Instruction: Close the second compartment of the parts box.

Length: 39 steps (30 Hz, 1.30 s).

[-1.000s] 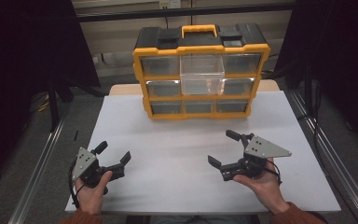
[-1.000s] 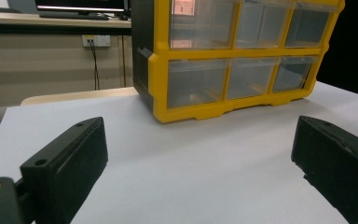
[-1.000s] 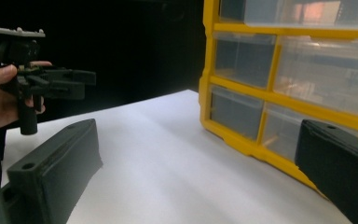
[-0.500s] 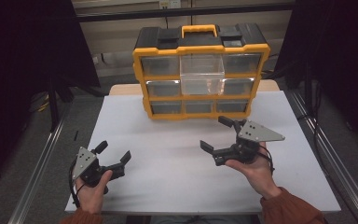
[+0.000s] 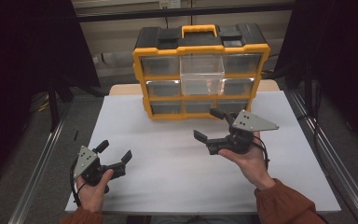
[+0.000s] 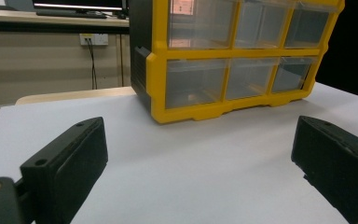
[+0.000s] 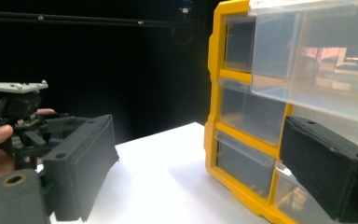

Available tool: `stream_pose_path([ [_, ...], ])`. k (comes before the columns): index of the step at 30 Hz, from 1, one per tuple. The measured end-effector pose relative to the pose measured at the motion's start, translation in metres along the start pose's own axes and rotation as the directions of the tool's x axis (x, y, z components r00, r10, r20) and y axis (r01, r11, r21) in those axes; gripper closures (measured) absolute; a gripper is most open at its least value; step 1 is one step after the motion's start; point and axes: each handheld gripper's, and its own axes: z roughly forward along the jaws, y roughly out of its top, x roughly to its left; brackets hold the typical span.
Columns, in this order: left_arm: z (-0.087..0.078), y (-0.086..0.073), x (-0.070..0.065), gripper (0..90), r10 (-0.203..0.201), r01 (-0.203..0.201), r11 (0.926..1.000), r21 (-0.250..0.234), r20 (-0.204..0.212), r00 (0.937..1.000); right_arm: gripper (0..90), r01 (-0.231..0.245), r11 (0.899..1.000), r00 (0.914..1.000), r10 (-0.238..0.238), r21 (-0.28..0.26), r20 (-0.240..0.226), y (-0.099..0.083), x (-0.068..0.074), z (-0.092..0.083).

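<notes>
A yellow organizer (image 5: 200, 70) stood at upper centre of the high view on the white table (image 5: 168, 163); its clear middle drawer (image 5: 202, 74) jutted out, seemingly empty. The right gripper (image 5: 214, 126), jaws spread but just narrowing around nothing, hovered below it; the left gripper (image 5: 115, 150) gaped empty at lower left.

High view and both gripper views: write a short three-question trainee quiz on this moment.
1. True or false: the clear plastic middle drawer in the top row of the yellow and black drawer cabinet stands pulled out.
2. Which gripper is nearer the cabinet? A) left gripper B) right gripper
3. Fill in: the cabinet stands on a ____ table top.

Key
1. True: it juts forward of its neighbours.
2. B: the right gripper is raised near the bottom row of drawers, jaws apart with nothing between them; the left gripper sits low at the near edge, open too.
3. White.
</notes>
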Motion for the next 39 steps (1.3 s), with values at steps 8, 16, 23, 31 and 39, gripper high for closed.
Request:
stream_pose_path([
  [8,0.001,0.000,-0.001,3.6,-0.005,0.005,1.0000,-0.006,0.003,1.0000,18.5,0.002,1.000,0.9998,-0.002,-0.022,-0.019,0.010,-0.003,0.007],
  [16,-0.002,0.001,-0.002,3.6,-0.013,0.013,0.9997,-0.020,0.007,0.9999,35.3,-0.011,1.000,0.9998,0.011,-0.011,-0.013,0.011,-0.007,0.012],
  [23,-0.003,0.002,0.000,3.6,0.007,-0.007,0.9999,-0.012,0.013,0.9999,47.0,-0.011,1.000,0.9999,0.011,-0.028,-0.007,0.010,-0.013,0.011],
  [31,-0.004,0.002,-0.001,3.6,0.005,-0.005,0.9999,-0.014,0.001,1.0000,61.9,0.012,1.000,0.9999,-0.012,-0.019,0.006,0.011,-0.014,0.011],
  [39,-0.004,0.002,0.000,3.6,0.013,-0.013,0.9999,-0.007,0.002,0.9999,74.2,0.019,1.000,0.9998,-0.018,-0.013,0.011,0.014,-0.016,0.012],
])
